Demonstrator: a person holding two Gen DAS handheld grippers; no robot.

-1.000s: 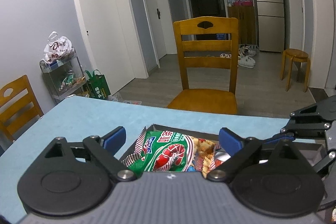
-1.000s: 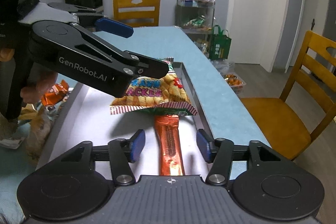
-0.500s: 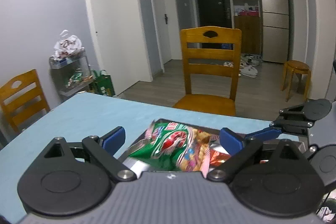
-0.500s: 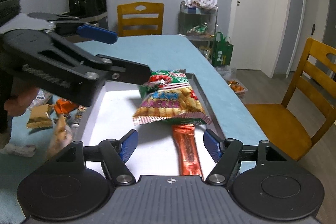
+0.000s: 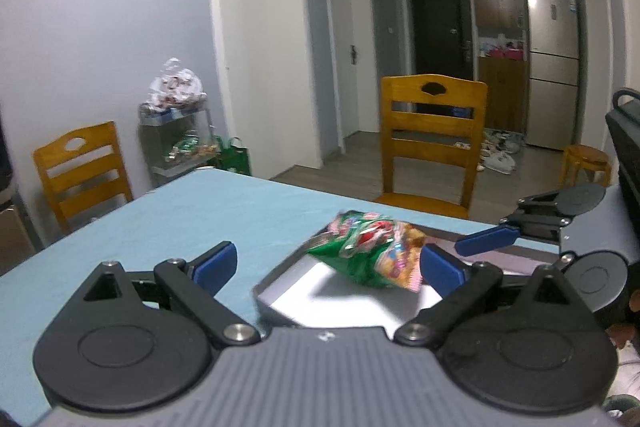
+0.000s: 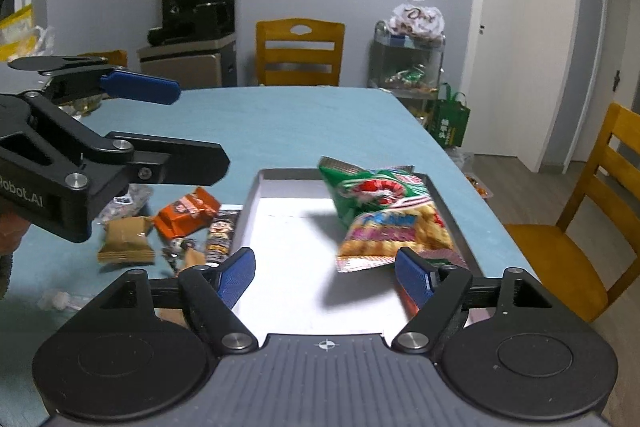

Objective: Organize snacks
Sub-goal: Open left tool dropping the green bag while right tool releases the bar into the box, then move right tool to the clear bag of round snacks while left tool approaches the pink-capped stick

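Snacks are seen in the left wrist view as a green prawn-cracker bag (image 5: pixel 366 253) lying in the grey tray (image 5: pixel 280 291), ahead of the left gripper (image 5: pixel 326 263), whose fingers stand wide and empty. A second ago the bag filled the gap between those fingers; now it lies further off, nearer the right-hand fingertip — the left gripper has been drawn back, so that placement looks finished.

In the right wrist view the right gripper (image 6: pixel 326 273) is opening, with nothing between its fingers. The orange bar seen there earlier is no longer clearly visible, so it seems released. The bag (image 6: pixel 384 211) lies ahead of the right-hand finger, while loose snacks (image 6: pixel 176 223) wait on the tabletop (image 6: pixel 280 123), beyond the left-hand finger.
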